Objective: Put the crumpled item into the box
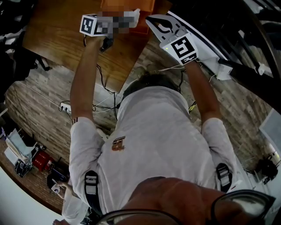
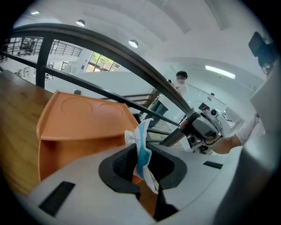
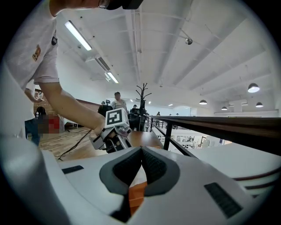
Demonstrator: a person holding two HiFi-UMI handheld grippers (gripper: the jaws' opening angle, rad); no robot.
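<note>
My left gripper (image 2: 141, 153) is shut on the crumpled item (image 2: 142, 135), a white and blue wad that sticks up between the pads. Just beyond it lies the orange box (image 2: 79, 125), open, with its lid tilted back, on a wooden table (image 2: 17, 118). In the head view the left gripper (image 1: 94, 25) is held out over the table next to the orange box (image 1: 147, 11). My right gripper (image 3: 141, 151) is shut with nothing between its pads; a sliver of the orange box (image 3: 137, 193) shows below them. It hovers right of the box (image 1: 175, 37).
A dark railing (image 2: 109, 48) runs behind the table. Cables and a power strip (image 1: 66, 107) lie on the wooden floor to the person's left. A person (image 2: 181, 81) stands far off. A white slanted surface (image 1: 206, 48) lies under the right gripper.
</note>
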